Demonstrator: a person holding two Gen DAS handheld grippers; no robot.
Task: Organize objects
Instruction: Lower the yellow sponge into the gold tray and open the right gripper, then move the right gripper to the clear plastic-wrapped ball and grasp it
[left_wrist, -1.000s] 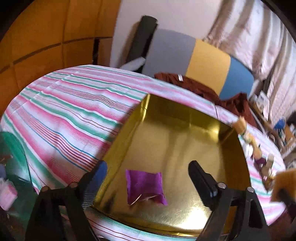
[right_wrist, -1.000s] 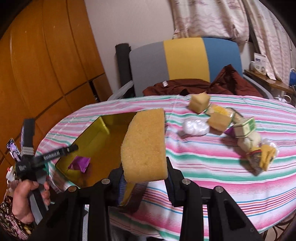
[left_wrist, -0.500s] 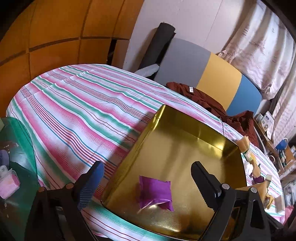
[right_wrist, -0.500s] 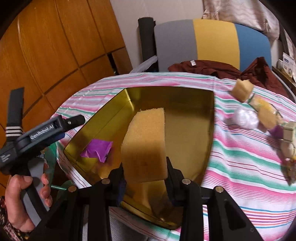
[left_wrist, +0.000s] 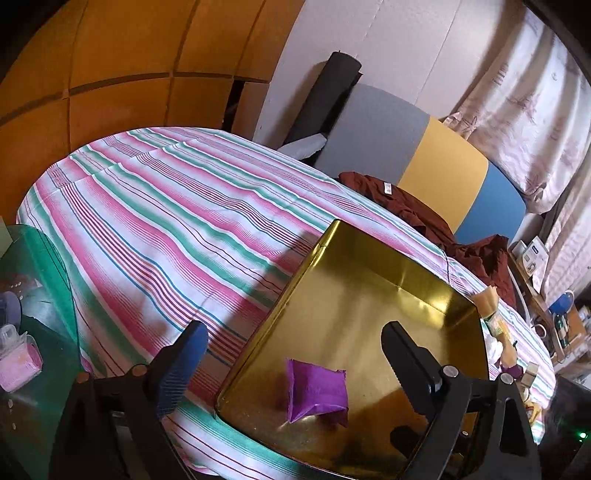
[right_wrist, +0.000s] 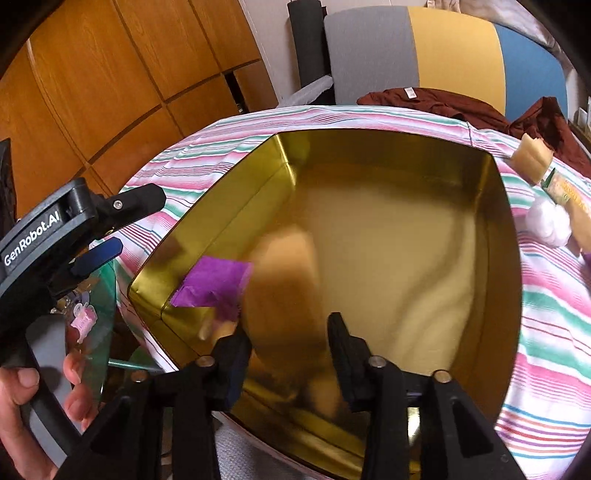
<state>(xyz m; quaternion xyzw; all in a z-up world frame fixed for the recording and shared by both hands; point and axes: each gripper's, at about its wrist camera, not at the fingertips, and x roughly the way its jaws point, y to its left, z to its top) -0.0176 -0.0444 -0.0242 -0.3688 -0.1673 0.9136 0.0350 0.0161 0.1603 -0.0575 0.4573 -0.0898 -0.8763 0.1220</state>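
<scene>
Blurred sponge (right_wrist: 284, 295) between opening right claw (right_wrist: 290, 343) fingers

**Glossy Gold Tin on Woven Stripes**

The gold tin (right_wrist: 502, 221) looked like polished metal, its smooth walls and floor mirror-bright. Inside it, a purple packet (left_wrist: 317, 387) was matt and creased, like crepe paper or thin cloth. A motion-blurred yellow sponge (right_wrist: 284, 280) seemed dull. The striped tablecloth (left_wrist: 166, 229) was soft matt fabric. The gripper fingers (left_wrist: 402, 354) were matt black plastic with ridged pads. The cabinet panels (right_wrist: 110, 74) showed satin wood grain.
</scene>
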